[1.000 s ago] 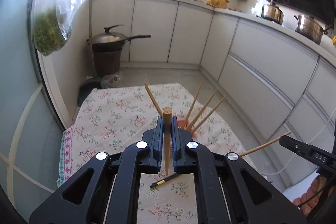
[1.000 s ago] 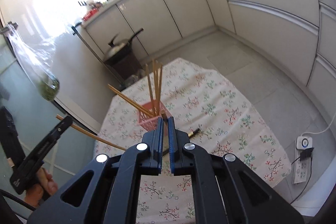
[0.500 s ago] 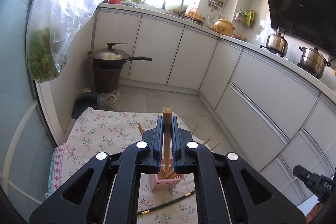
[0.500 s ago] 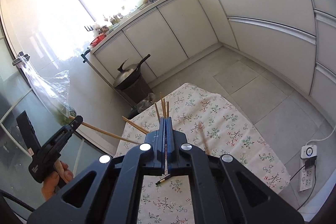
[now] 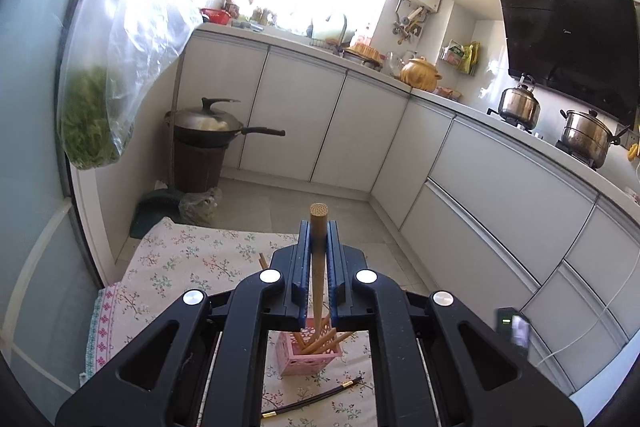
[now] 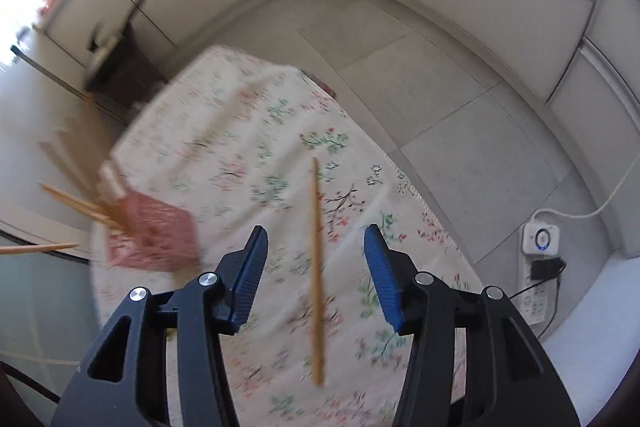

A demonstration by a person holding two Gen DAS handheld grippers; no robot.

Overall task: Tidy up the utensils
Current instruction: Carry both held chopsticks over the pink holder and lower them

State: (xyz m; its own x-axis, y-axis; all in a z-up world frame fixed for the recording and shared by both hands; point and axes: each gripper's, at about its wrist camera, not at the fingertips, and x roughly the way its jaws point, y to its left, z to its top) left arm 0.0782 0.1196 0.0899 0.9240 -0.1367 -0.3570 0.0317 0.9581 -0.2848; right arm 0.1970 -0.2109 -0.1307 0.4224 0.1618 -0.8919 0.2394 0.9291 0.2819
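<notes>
My left gripper (image 5: 319, 227) is shut on a wooden chopstick (image 5: 319, 251) and holds it upright above a pink basket (image 5: 310, 355) that holds several wooden chopsticks. A black chopstick (image 5: 312, 397) lies on the floral cloth in front of the basket. In the right wrist view my right gripper (image 6: 316, 251) is open, with a loose wooden chopstick (image 6: 317, 267) between its jaws over the floral tablecloth (image 6: 240, 147). The pink basket (image 6: 154, 235) is blurred at the left there.
A wok on a brown bin (image 5: 204, 143) stands beyond the table. White cabinets (image 5: 500, 187) line the room. A hanging bag of greens (image 5: 92, 119) is at the left. A power strip (image 6: 538, 267) lies on the floor at the right.
My right gripper has opened and swung down toward the table; a wooden chopstick now shows between its jaws. My left gripper has tilted up slightly, still holding its chopstick over the basket.
</notes>
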